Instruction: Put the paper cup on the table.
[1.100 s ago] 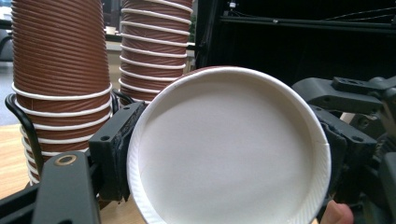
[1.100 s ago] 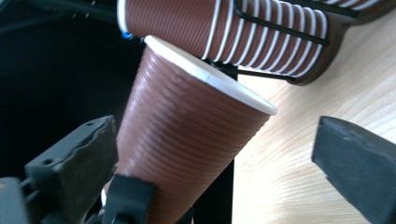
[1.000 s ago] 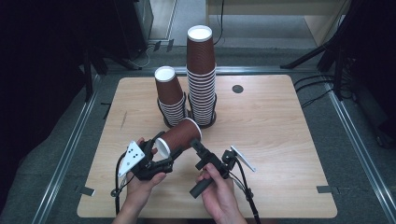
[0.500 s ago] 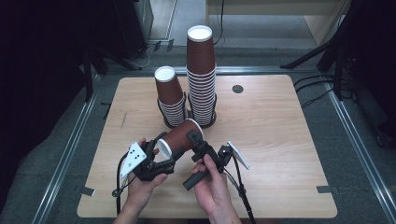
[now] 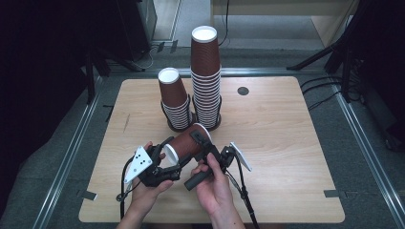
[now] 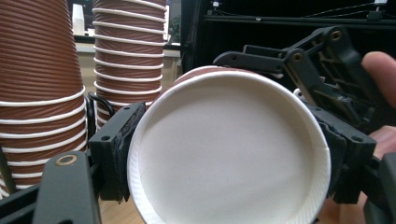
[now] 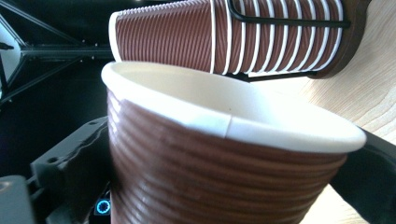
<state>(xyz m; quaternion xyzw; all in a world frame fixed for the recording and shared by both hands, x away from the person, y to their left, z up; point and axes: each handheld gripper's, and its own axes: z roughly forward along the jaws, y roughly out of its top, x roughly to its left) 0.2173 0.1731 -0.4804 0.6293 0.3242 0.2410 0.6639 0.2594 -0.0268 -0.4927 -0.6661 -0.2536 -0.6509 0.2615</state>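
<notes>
The left tool (image 5: 168, 161) is clamped on the base end of a brown cup (image 5: 184, 143), its pads (image 6: 122, 140) pressed to the rim of the white bottom, so the cup lies on its side in the air above the near part of the counter (image 5: 286, 143). The right tool (image 5: 203, 143) has its jaws around the cup's open end, touching the ribbed wall; whether it grips firmly or only steadies I cannot tell. Behind stand 2 stacks in wire holders, the short stack (image 5: 174, 100) on the left and the tall stack (image 5: 206, 78) just beside it. The step in hand looks like a handover or a pulling apart of nested cups between the 2 tools. The next move likely calls for one tool to let go cleanly while the other keeps the cup unsquashed, then turning it upside down to cap a stack.
</notes>
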